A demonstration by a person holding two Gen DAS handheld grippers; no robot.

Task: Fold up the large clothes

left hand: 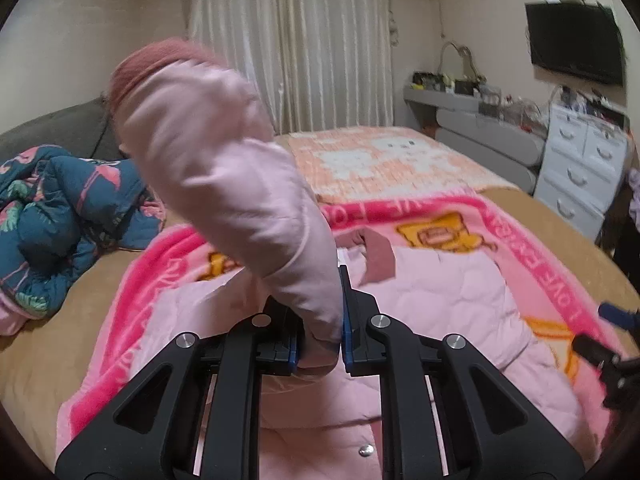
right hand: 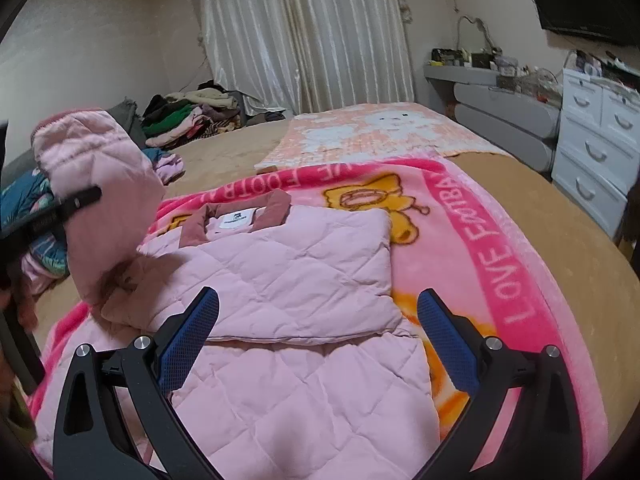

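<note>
Bedroom with pale walls and long cream curtains behind a wide bed covered in a tan sheet. Spread across the bed is a bright pink fleece blanket printed with yellow cartoon bears and white lettering, the landmark for everything else. Beyond the blanket's far edge lies a peach and white patterned mat. Off the blanket's left side sits a crumpled dark teal quilt with a pink flamingo print, and further back on that side a pile of mixed clothes. To the blanket's right stand a white chest of drawers and a grey dressing table, with a black wall-mounted television above.

On the middle of the blanket lies a pale pink quilted jacket with a dusty rose collar, its right side already folded inward over the body. The jacket's left sleeve is lifted off the blanket and stands up in the air, blurred, its dark pink cuff uppermost.

The left claw is clamped tight on that raised sleeve. The right claw hangs over the jacket's folded right part, spread wide and gripping nothing.
</note>
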